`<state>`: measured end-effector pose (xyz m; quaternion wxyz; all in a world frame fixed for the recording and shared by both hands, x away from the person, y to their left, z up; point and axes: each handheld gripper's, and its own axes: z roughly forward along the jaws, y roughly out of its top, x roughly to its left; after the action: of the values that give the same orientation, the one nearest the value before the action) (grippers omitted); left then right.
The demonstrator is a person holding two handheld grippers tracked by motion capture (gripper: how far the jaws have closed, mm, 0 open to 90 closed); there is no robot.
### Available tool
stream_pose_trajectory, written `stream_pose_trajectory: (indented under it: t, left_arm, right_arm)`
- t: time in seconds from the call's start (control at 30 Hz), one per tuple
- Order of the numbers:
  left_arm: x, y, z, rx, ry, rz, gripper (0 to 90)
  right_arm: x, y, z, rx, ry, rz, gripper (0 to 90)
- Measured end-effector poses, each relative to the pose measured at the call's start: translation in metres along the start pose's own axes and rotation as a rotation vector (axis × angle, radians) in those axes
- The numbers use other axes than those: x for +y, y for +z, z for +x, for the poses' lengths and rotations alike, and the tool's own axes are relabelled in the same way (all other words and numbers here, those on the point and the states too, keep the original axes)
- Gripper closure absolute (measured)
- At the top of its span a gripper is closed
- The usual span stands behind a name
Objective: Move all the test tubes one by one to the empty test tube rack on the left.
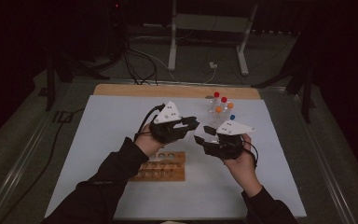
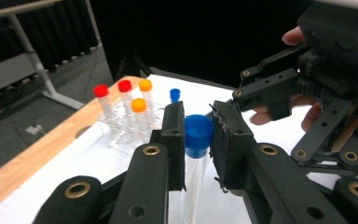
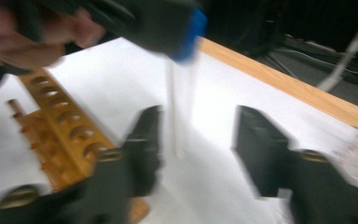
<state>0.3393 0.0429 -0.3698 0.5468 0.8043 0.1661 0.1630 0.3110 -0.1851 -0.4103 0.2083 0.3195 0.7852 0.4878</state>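
Note:
My left gripper (image 2: 198, 116) is shut on the blue cap of a clear tube (image 2: 193, 179), which hangs down between its jaws. In the high view the left gripper (image 1: 192, 123) meets the right gripper (image 1: 201, 134) above the middle of the white mat. The right gripper (image 3: 198, 135) is open; its jaws stand apart on either side of the tube (image 3: 173, 112) without touching it. The tube's blue cap (image 3: 191, 32) sits in the left gripper's jaws at the top of that blurred view. A wooden tube rack (image 1: 164, 165) lies below the left hand.
A clear rack (image 1: 220, 106) at the mat's far edge holds red-capped tubes (image 2: 101, 91), orange-capped tubes (image 2: 139, 105) and a blue-capped one (image 2: 175, 94). The white mat (image 1: 107, 140) covers a wooden table. Cables and a metal stand lie on the floor beyond.

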Motion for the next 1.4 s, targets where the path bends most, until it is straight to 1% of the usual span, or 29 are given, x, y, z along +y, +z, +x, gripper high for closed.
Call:
stream_pose_trajectory:
  t: [0.03, 0.07, 0.1, 0.17, 0.2, 0.23, 0.3, 0.37, 0.4, 0.43, 0.47, 0.57, 0.6, 0.67, 0.7, 0.73, 0.83, 0.9, 0.97, 1.07, 1.13, 1.2, 1.23, 1.4]
  left_arm:
    - [0.000, -0.003, 0.001, 0.003, -0.003, -0.005, 77.0]
    - [0.001, -0.006, 0.002, 0.008, -0.003, -0.007, 77.0]
    - [0.001, -0.008, 0.002, 0.014, -0.002, -0.007, 77.0]
    - [0.001, -0.014, 0.003, 0.015, -0.010, -0.014, 77.0]
    - [0.001, -0.017, 0.003, 0.021, -0.007, -0.015, 77.0]
    - [0.000, -0.020, 0.003, 0.025, -0.006, -0.017, 77.0]
    - [-0.001, -0.025, 0.004, 0.030, -0.010, -0.019, 77.0]
    - [-0.002, -0.029, 0.004, 0.037, -0.010, -0.018, 77.0]
    - [-0.002, -0.031, 0.004, 0.037, -0.015, -0.020, 77.0]
    - [-0.003, -0.034, 0.004, 0.040, -0.015, -0.020, 77.0]
    - [-0.004, -0.036, 0.003, 0.041, -0.014, -0.021, 77.0]
    - [-0.006, -0.042, 0.001, 0.044, -0.017, -0.025, 77.0]
    - [-0.008, -0.045, 0.000, 0.043, -0.017, -0.025, 77.0]
    - [-0.010, -0.049, -0.001, 0.041, -0.027, -0.030, 77.0]
    - [-0.012, -0.050, -0.002, 0.043, -0.026, -0.032, 77.0]
    - [-0.014, -0.052, -0.002, 0.042, -0.031, -0.032, 77.0]
    - [-0.020, -0.055, -0.004, 0.041, -0.036, -0.024, 77.0]
    - [-0.024, -0.057, -0.004, 0.040, -0.048, -0.023, 77.0]
    - [-0.028, -0.058, -0.005, 0.035, -0.062, -0.023, 77.0]
    - [-0.033, -0.060, -0.008, 0.027, -0.071, -0.024, 77.0]
    - [-0.037, -0.060, -0.011, 0.024, -0.066, -0.018, 77.0]
    - [-0.042, -0.060, -0.012, 0.019, -0.079, -0.015, 77.0]
    - [-0.045, -0.060, -0.013, 0.023, -0.073, -0.009, 77.0]
    - [-0.060, -0.056, -0.013, 0.018, -0.107, 0.003, 77.0]
  right_arm:
    - [0.000, 0.000, -0.001, -0.002, 0.010, 0.002, 38.2]
    - [0.000, 0.000, -0.002, -0.008, 0.019, -0.008, 32.7]
    - [-0.001, 0.000, -0.003, -0.013, 0.030, -0.019, 30.1]
    - [0.000, -0.001, -0.003, -0.028, 0.032, -0.032, 22.0]
    - [0.000, -0.002, -0.003, -0.040, 0.032, -0.050, 18.0]
    - [0.001, -0.003, -0.003, -0.047, 0.034, -0.052, 15.0]
    - [0.001, -0.004, -0.004, -0.061, 0.042, -0.064, 13.0]
    - [0.001, -0.004, -0.005, -0.066, 0.062, -0.074, 5.5]
    - [0.001, -0.004, -0.006, -0.066, 0.058, -0.075, 1.6]
    - [0.000, -0.006, -0.006, -0.069, 0.062, -0.079, 1.2]
    - [0.000, -0.006, -0.007, -0.053, 0.061, -0.078, 0.0]
    - [0.000, -0.008, -0.007, -0.052, 0.059, -0.086, 0.0]
    - [0.000, -0.009, -0.008, -0.040, 0.062, -0.086, 0.0]
    - [0.000, -0.011, -0.008, -0.047, 0.054, -0.089, 0.0]
    - [0.000, -0.012, -0.009, -0.033, 0.067, -0.093, 0.0]
    - [0.000, -0.012, -0.010, -0.029, 0.074, -0.090, 0.0]
    - [0.000, -0.013, -0.011, -0.031, 0.078, -0.086, 0.0]
    - [0.000, -0.013, -0.011, -0.038, 0.073, -0.080, 0.0]
    - [0.000, -0.012, -0.012, -0.035, 0.072, -0.072, 0.0]
    - [0.000, -0.012, -0.012, -0.030, 0.074, -0.070, 0.0]
    - [0.000, -0.012, -0.012, -0.028, 0.076, -0.071, 0.0]
    - [0.000, -0.012, -0.012, -0.031, 0.072, -0.071, 0.0]
    - [0.000, -0.012, -0.012, -0.028, 0.074, -0.072, 0.0]
    - [0.000, -0.013, -0.012, -0.028, 0.070, -0.070, 0.0]
